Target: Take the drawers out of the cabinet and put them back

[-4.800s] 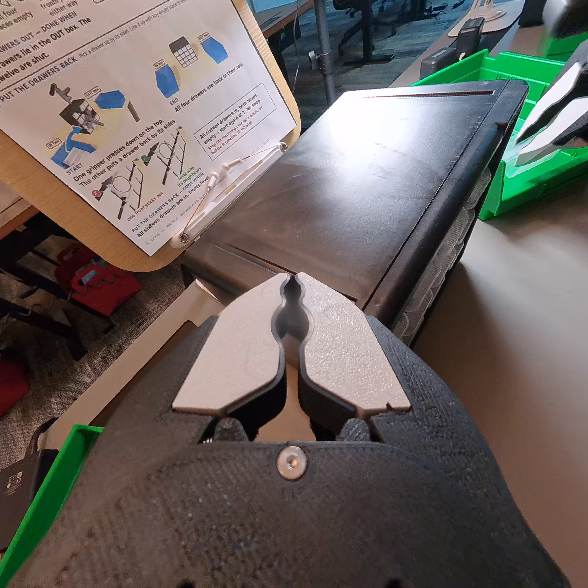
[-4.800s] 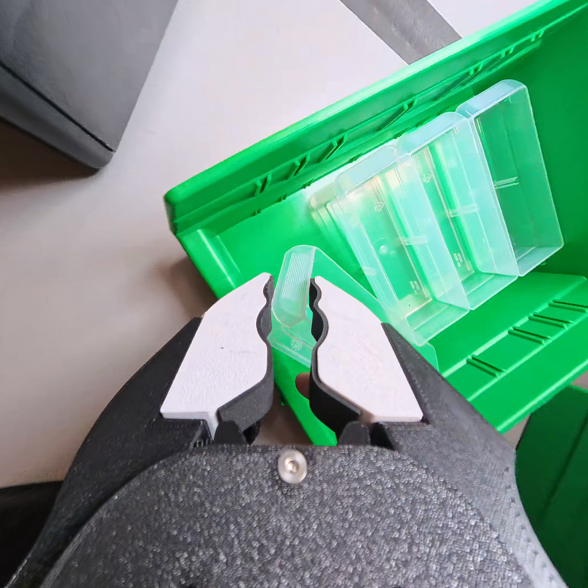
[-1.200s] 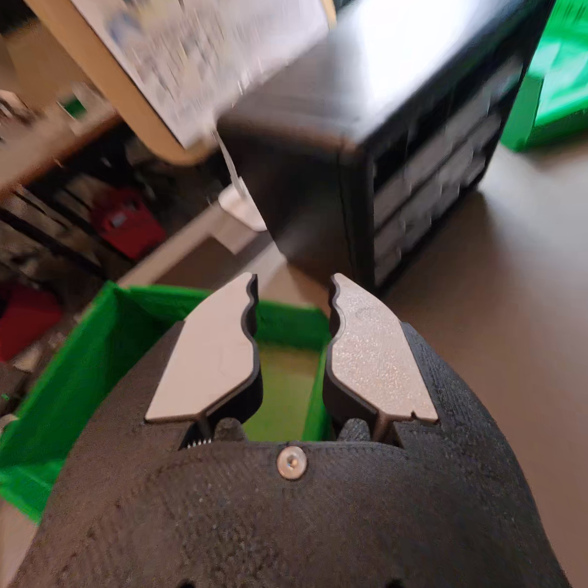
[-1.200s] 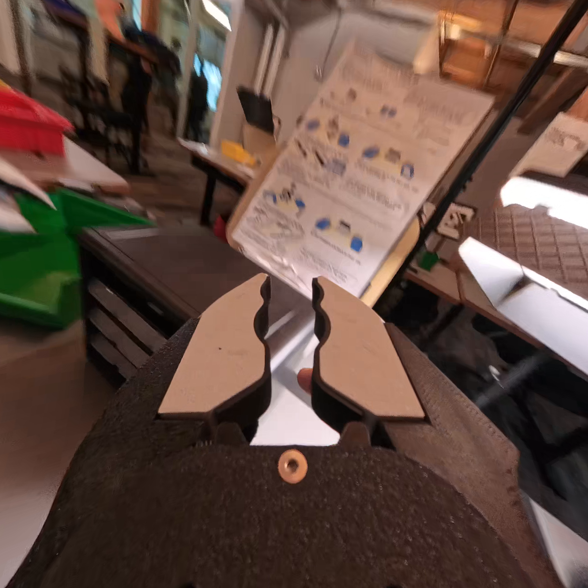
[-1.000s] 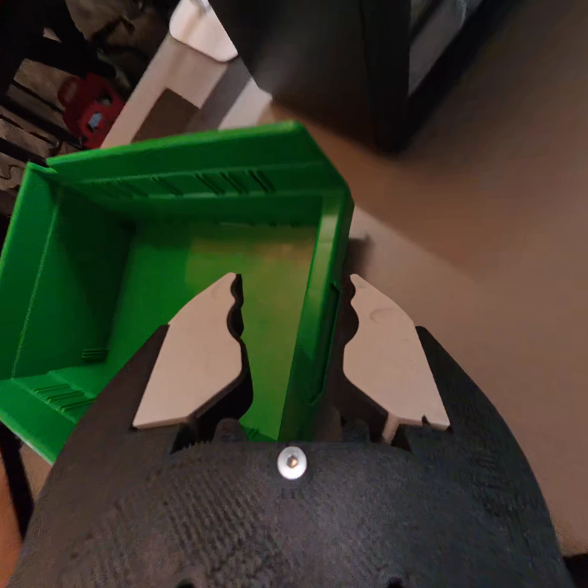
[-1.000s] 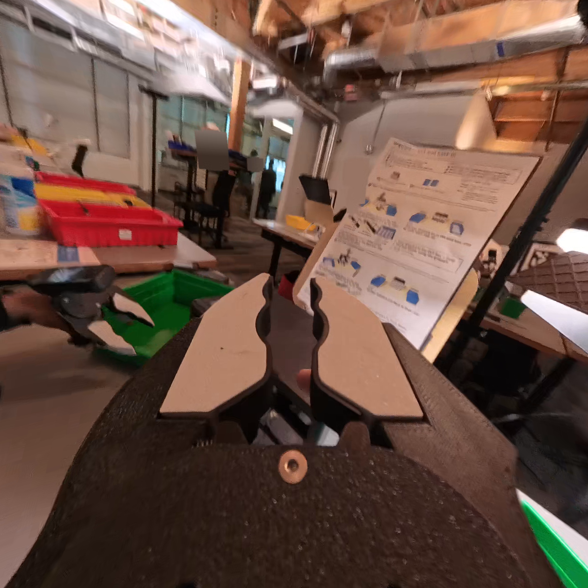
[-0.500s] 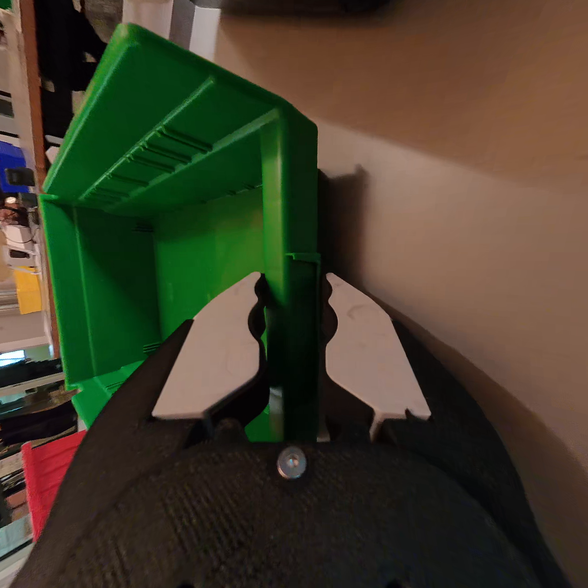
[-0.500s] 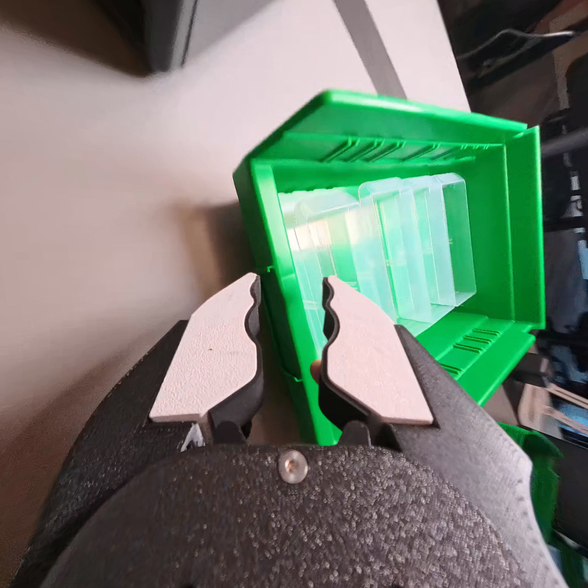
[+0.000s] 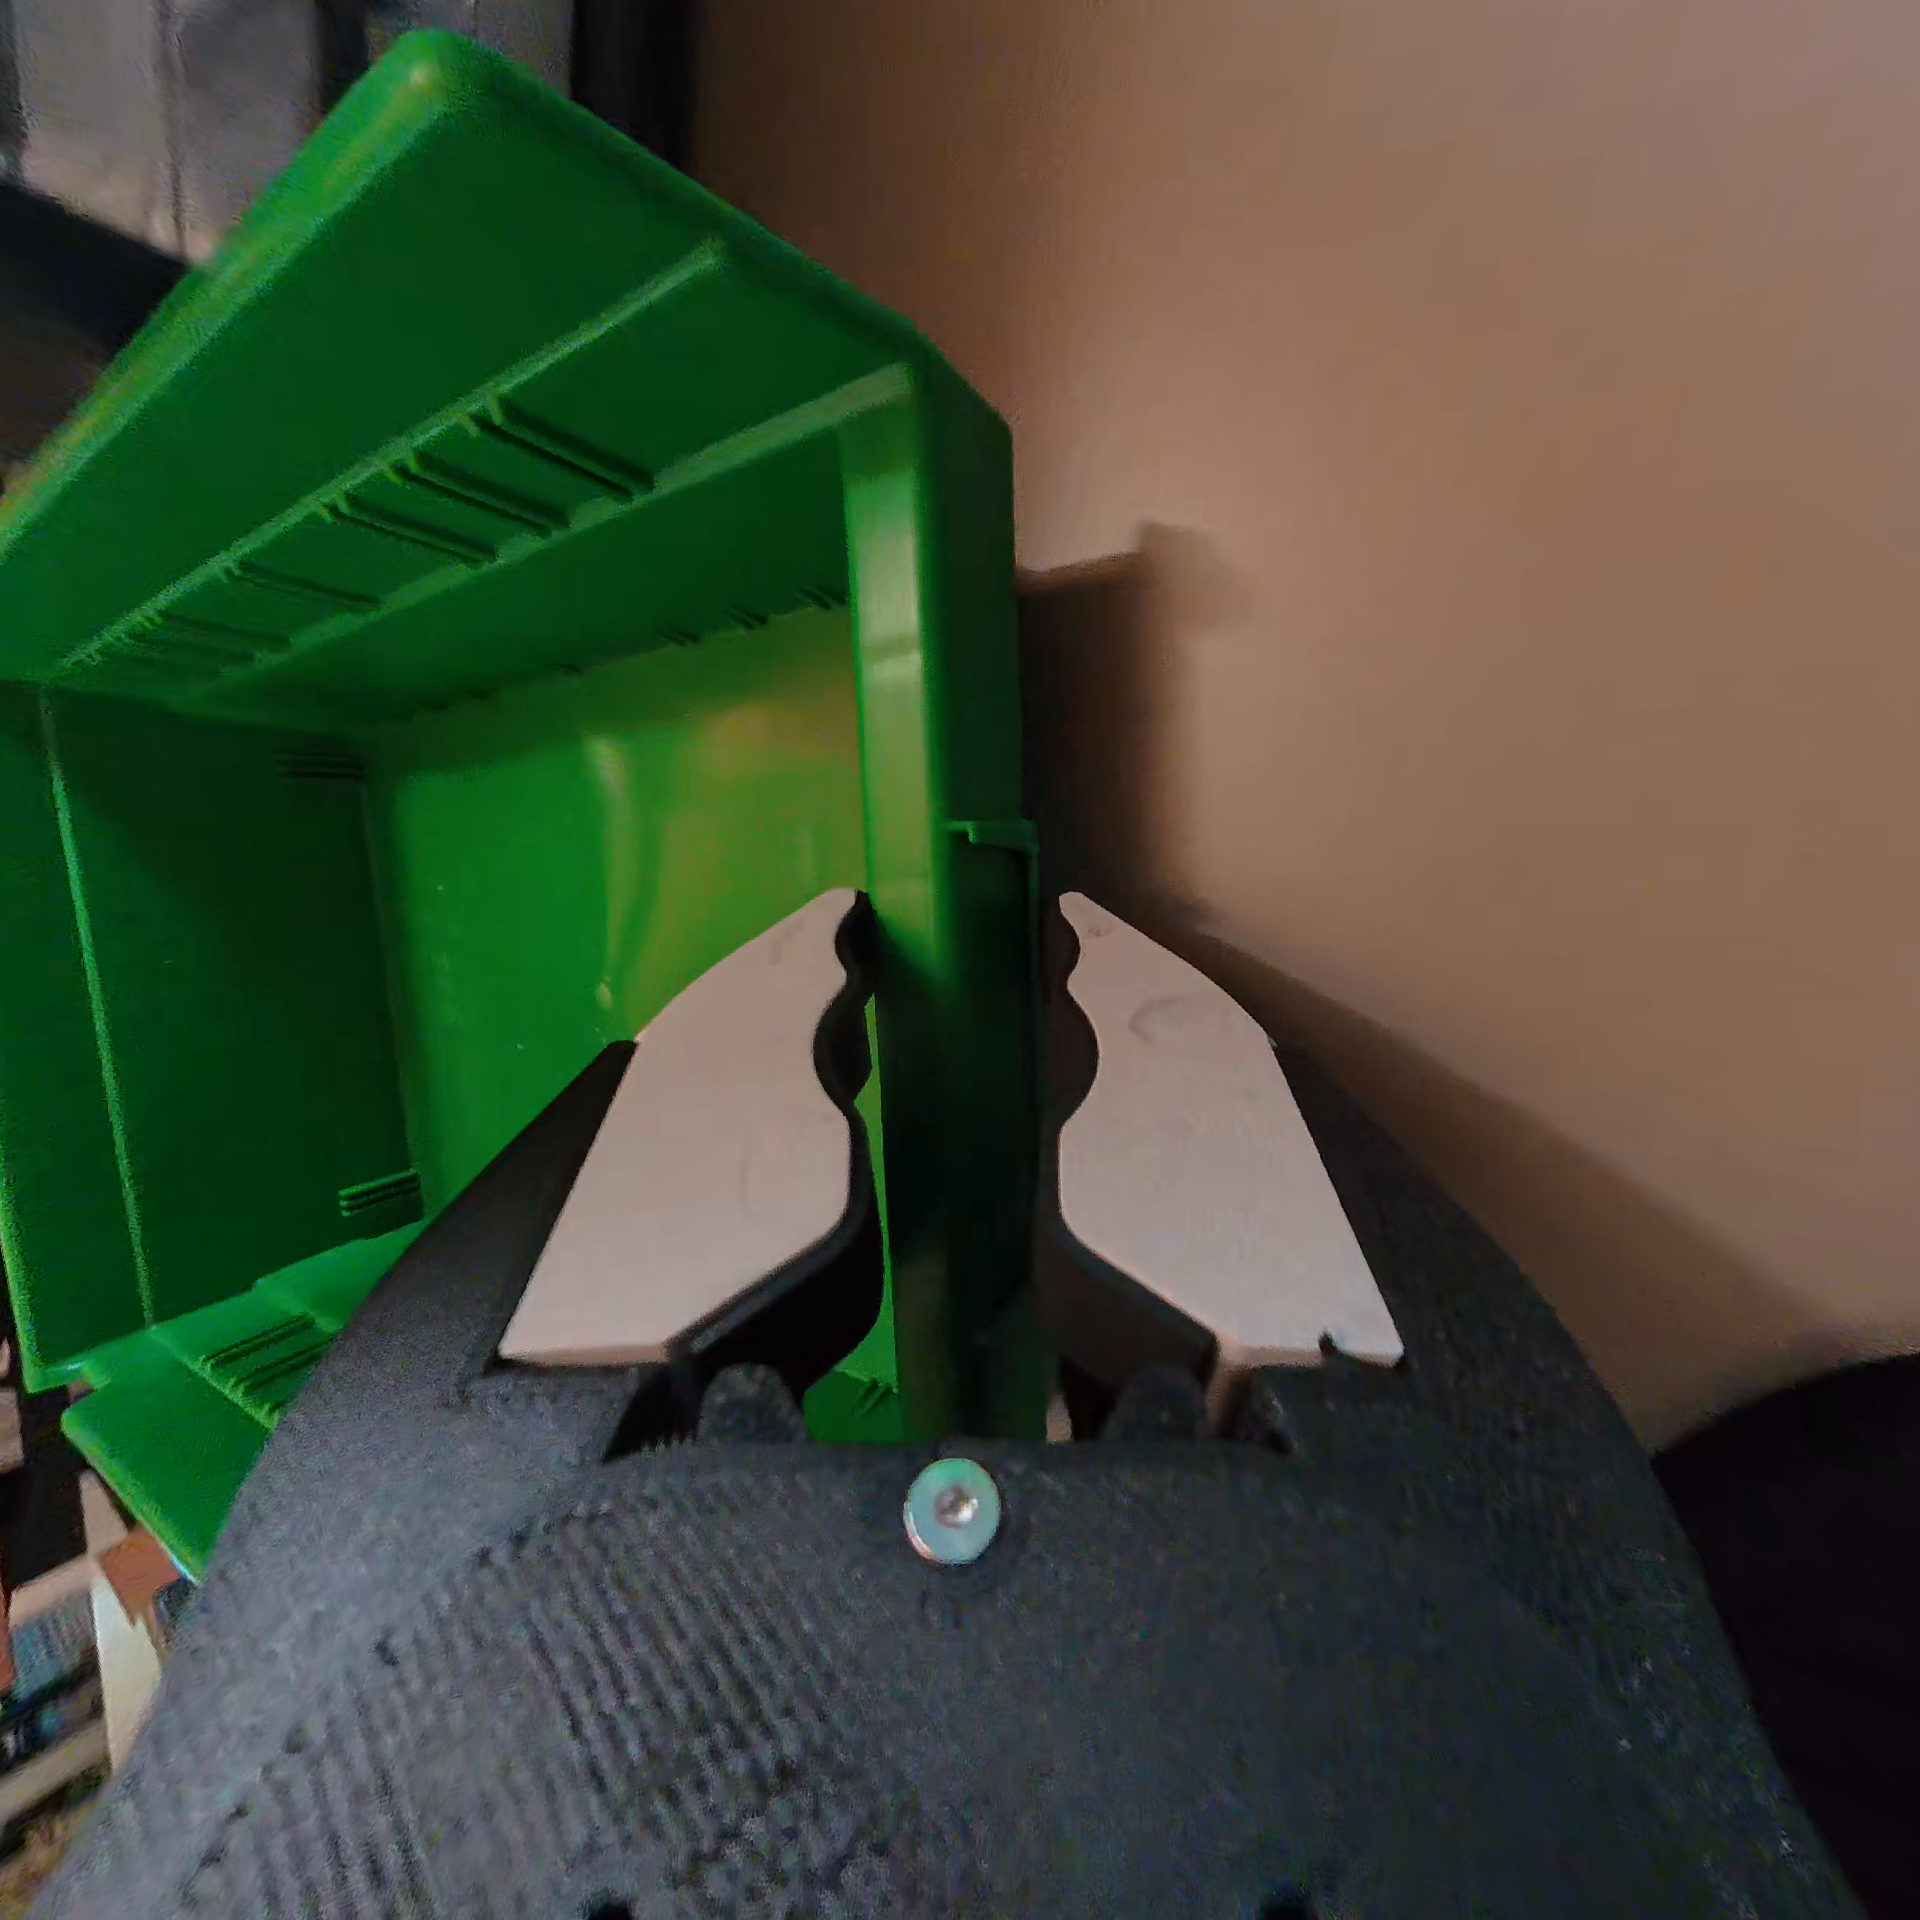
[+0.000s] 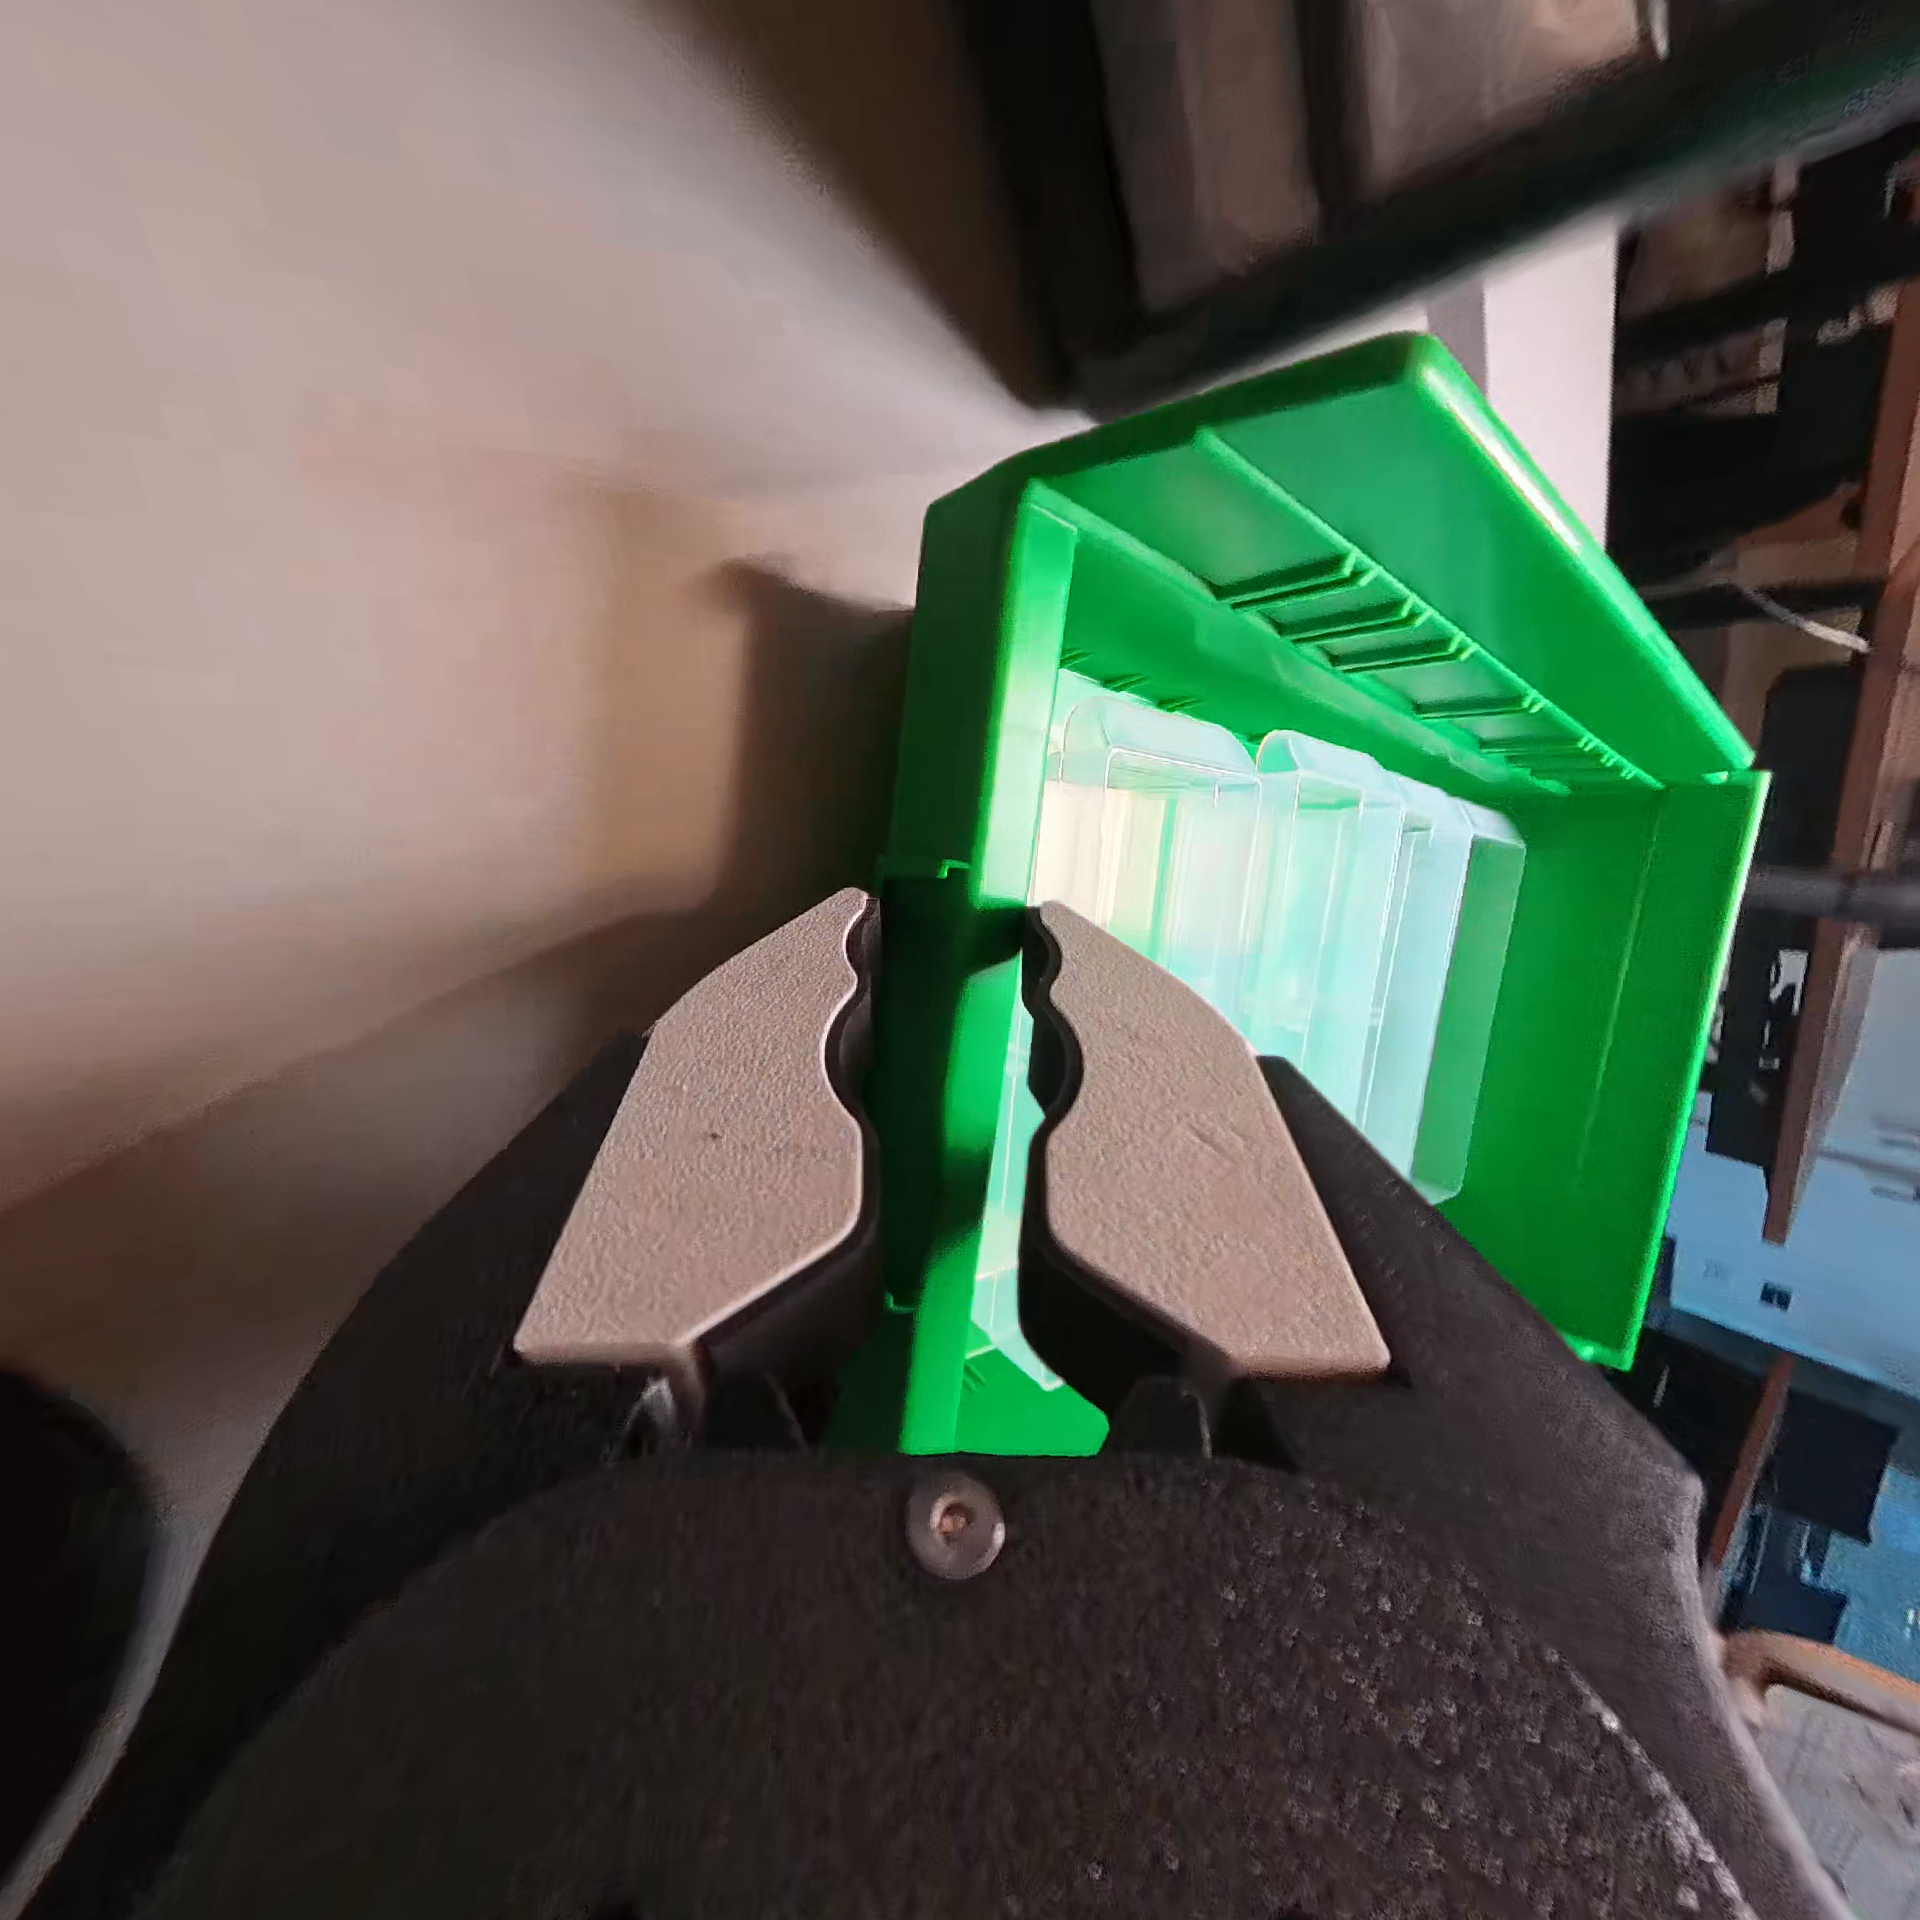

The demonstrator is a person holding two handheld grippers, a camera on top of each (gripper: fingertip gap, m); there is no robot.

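In the left wrist view my left gripper (image 9: 956,904) is shut on the side wall of an empty green drawer (image 9: 520,883), one finger inside and one outside. In the right wrist view my right gripper (image 10: 951,914) is shut on the side wall of a second green drawer (image 10: 1610,987). That drawer holds several clear plastic boxes (image 10: 1299,935) standing in a row. The dark cabinet (image 10: 1351,156) shows blurred along the top of the right wrist view, beyond this drawer. I cannot tell whether either drawer rests on the table.
The tan table top (image 9: 1455,520) lies right of the empty drawer and, in the right wrist view (image 10: 364,520), left of the filled one. Cluttered shelving (image 10: 1818,727) stands past the table's edge. A dark rounded shape (image 9: 1818,1558) sits at the near right.
My left gripper closed from open onto the empty drawer's wall, and the view rolled. My right gripper swung down from facing the room to the second drawer and closed on its wall.
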